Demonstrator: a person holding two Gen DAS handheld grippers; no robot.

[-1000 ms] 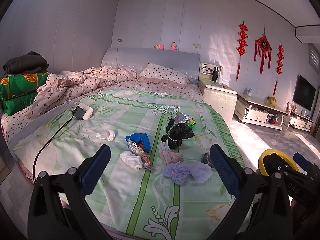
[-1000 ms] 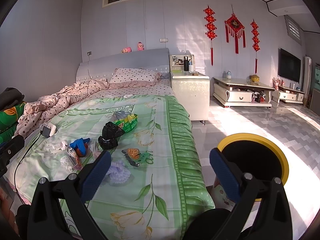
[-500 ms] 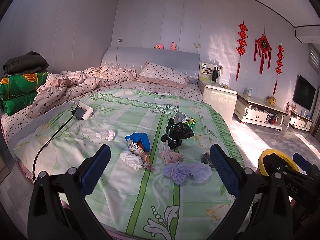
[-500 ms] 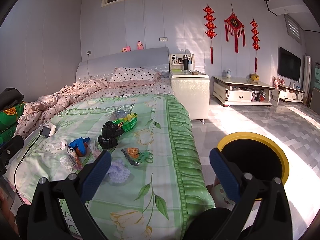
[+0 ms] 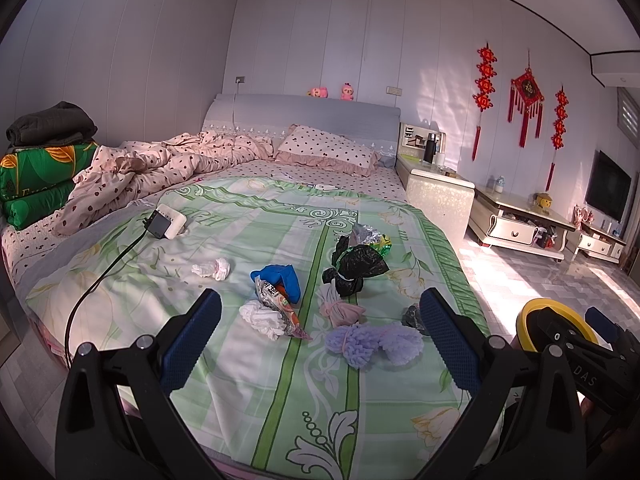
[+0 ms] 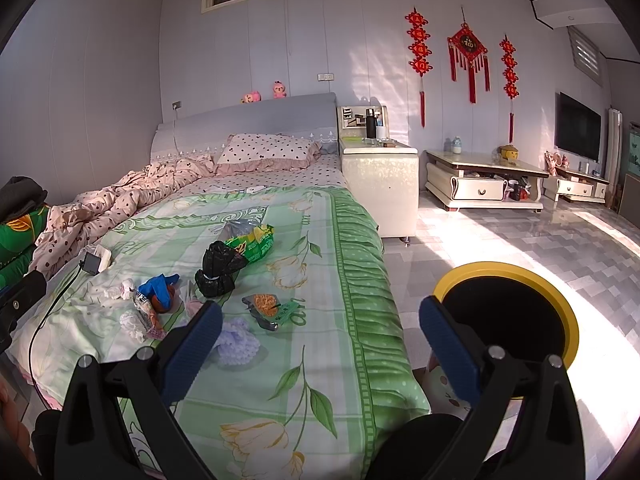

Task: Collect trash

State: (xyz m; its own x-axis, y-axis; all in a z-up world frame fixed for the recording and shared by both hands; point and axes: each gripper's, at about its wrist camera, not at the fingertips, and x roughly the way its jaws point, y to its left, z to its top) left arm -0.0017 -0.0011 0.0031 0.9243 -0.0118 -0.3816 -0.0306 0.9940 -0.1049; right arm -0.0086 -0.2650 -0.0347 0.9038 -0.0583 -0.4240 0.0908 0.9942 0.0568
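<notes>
Several pieces of trash lie on the green bedspread (image 5: 224, 240): a white tissue (image 5: 211, 269), a blue glove (image 5: 280, 280), a snack wrapper (image 5: 276, 300), a black bag (image 5: 354, 268), a lilac puff (image 5: 372, 344) and a green chip bag (image 6: 250, 242). A clear snack packet (image 6: 272, 308) lies near the bed's right edge. My left gripper (image 5: 320, 344) hovers open over the bed's foot, holding nothing. My right gripper (image 6: 320, 344) is open and empty between the bed and the yellow-rimmed bin (image 6: 516, 308) on the floor.
A charger with a black cable (image 5: 164, 222) rests on the bed's left side beside a rumpled pink duvet (image 5: 160, 164). A nightstand (image 6: 380, 184) and a low TV cabinet (image 6: 484, 184) stand along the far wall. Sunlit tiled floor (image 6: 520, 236) lies right of the bed.
</notes>
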